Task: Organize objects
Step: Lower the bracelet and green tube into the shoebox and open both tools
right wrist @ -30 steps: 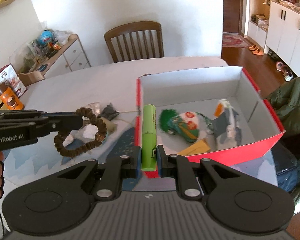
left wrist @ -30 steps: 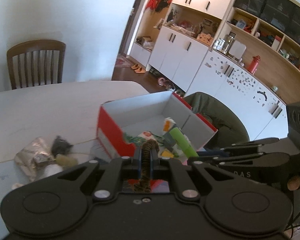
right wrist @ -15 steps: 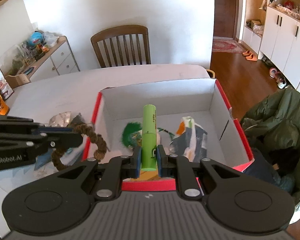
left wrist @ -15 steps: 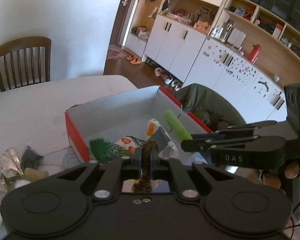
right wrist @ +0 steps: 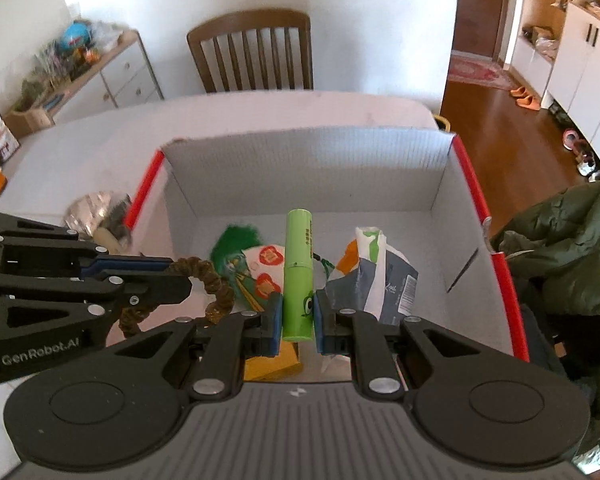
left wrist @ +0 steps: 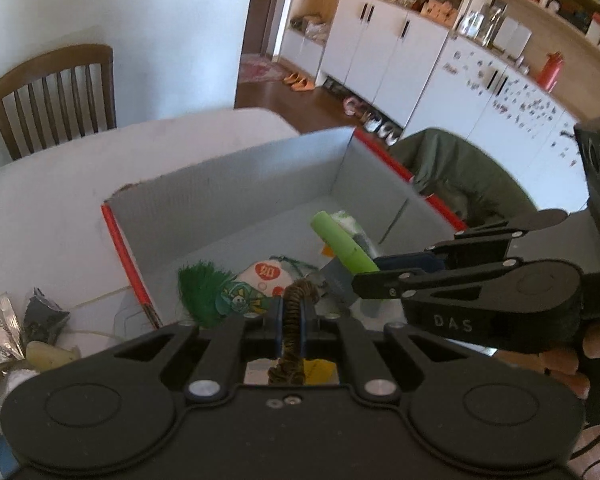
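Over the open red-edged cardboard box (right wrist: 448, 184), the right gripper (right wrist: 297, 312) is clamped on a green tube (right wrist: 298, 268) that juts forward past its fingers, above the green tasselled charm (right wrist: 240, 252) on the box floor. The left gripper (left wrist: 292, 312), over the box's near-left corner, pinches a brown beaded bracelet (right wrist: 204, 284) between its fingers. Foil wrappers (left wrist: 0, 328) lie on the tabletop (left wrist: 40, 200) outside the box's left wall.

- The far half of the box (right wrist: 308, 168) floor lies bare, open from above.
- The near half is crowded: green tassel charm (right wrist: 240, 256), crumpled packet (right wrist: 376, 272), yellow card (right wrist: 272, 360).
- The left gripper (right wrist: 180, 280) and right gripper (right wrist: 298, 316) hang close together over that clutter.
- Wrappers (left wrist: 16, 328) litter the table (left wrist: 48, 208) left of the box.
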`<move>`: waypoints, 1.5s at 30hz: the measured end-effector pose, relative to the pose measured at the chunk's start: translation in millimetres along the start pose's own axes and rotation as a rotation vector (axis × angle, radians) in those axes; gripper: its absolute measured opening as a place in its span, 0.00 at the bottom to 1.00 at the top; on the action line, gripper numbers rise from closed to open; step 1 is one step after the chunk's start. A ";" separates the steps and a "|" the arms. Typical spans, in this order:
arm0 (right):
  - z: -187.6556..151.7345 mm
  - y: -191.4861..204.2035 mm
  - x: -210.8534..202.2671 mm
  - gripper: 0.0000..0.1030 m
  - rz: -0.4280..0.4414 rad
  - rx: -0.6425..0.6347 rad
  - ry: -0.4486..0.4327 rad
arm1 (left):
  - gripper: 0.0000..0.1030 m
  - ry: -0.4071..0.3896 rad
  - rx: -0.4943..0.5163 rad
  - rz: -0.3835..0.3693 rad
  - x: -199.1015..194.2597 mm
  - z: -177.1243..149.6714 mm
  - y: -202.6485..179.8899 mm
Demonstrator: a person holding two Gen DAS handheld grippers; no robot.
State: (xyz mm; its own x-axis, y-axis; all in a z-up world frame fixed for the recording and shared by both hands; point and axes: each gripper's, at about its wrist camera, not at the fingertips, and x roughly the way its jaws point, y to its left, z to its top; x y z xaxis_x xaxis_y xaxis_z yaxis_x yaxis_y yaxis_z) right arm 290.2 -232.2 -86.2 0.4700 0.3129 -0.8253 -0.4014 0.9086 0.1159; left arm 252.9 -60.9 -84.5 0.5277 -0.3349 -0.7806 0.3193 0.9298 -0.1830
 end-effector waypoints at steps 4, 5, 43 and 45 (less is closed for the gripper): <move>0.0 -4.1 18.3 0.14 0.002 -0.016 0.037 | 0.06 0.035 0.003 0.030 17.2 -0.5 -0.5; -0.7 -4.6 22.2 0.14 0.003 -0.022 0.045 | 0.06 0.044 0.004 0.033 20.8 -1.0 -1.5; -15.2 -18.2 -15.7 0.16 0.061 -0.117 0.011 | 0.39 0.181 0.049 0.124 52.7 -6.5 -23.7; -15.7 -18.8 -23.0 0.18 0.067 -0.115 -0.002 | 0.46 0.162 0.068 0.123 44.7 -7.4 -26.9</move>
State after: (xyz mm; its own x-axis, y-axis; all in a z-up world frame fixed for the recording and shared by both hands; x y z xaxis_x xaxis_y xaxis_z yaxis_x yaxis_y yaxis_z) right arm 274.6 -260.8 -78.2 0.4404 0.3725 -0.8169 -0.5192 0.8480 0.1067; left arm 262.1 -99.7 -118.9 0.4341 -0.1858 -0.8815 0.3156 0.9478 -0.0443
